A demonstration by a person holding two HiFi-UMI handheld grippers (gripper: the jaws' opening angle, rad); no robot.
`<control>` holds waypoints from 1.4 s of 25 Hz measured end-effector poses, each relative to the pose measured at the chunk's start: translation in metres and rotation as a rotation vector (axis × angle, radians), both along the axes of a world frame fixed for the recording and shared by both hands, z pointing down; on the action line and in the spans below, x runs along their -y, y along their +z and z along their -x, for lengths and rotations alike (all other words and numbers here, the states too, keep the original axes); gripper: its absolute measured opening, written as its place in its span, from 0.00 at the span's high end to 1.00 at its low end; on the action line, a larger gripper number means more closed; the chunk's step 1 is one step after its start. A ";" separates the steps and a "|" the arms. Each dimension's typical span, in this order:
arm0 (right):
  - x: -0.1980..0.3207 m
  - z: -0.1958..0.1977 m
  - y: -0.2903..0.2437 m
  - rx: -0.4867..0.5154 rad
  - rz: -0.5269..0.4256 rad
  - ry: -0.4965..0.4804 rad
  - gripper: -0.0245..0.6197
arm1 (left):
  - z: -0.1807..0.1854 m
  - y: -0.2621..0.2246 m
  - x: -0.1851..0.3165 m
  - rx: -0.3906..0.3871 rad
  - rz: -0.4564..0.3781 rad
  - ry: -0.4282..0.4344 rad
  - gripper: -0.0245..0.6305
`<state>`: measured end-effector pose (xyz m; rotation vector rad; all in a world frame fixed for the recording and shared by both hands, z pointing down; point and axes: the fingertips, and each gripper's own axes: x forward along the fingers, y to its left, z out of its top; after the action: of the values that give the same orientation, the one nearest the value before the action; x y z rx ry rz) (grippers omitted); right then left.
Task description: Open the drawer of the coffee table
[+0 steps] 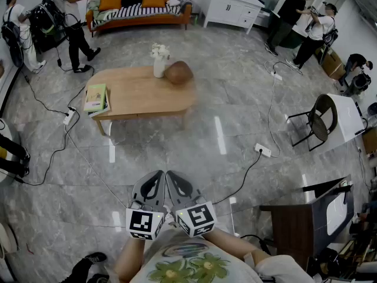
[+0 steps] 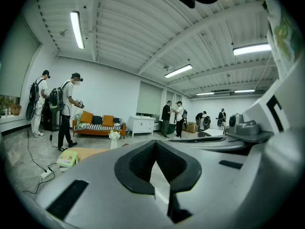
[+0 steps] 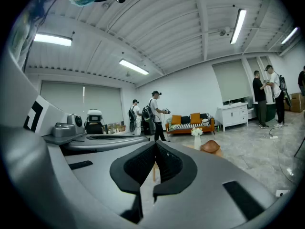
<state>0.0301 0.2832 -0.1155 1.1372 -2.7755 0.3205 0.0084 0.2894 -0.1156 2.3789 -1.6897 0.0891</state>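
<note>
A grey marble floor [image 1: 235, 146] fills the room, and the wooden coffee table [image 1: 141, 96] stands on it in the middle, closed as far as can be seen; its drawer front cannot be made out from here. Beyond the table's far side sits an orange sofa [image 1: 141, 13], with a white cabinet [image 1: 230, 7] beyond the far right corner. A person with a backpack [image 1: 70, 22] stands off the table's far left corner.

Well short of the table's near side, the left gripper [image 1: 159, 173] and the right gripper [image 1: 169, 173] are held side by side, both pointing toward it. Each has its jaws pressed together with nothing between them.

On the table's left end lies a stack of books [image 1: 96, 98]. At its far edge a brown rounded object [image 1: 178, 72] rests just beside a white vase of flowers [image 1: 159, 63].
</note>
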 end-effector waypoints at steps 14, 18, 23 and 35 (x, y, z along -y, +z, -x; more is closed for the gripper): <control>0.063 0.014 0.030 -0.009 0.068 -0.019 0.93 | 0.018 0.028 0.062 -0.034 0.048 0.052 0.95; 0.104 0.024 0.046 -0.059 0.078 -0.053 0.93 | 0.032 0.041 0.103 0.015 0.058 0.073 0.95; 0.157 0.039 0.060 -0.053 0.162 -0.122 0.93 | 0.046 0.055 0.150 0.062 0.089 0.091 0.95; 0.253 0.065 0.107 -0.085 0.337 -0.267 0.93 | 0.079 0.094 0.257 0.077 0.160 0.066 0.95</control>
<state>-0.0349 0.0305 -0.0082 0.6790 -2.6204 0.6595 -0.0706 0.0326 -0.0213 2.3393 -1.5728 0.3184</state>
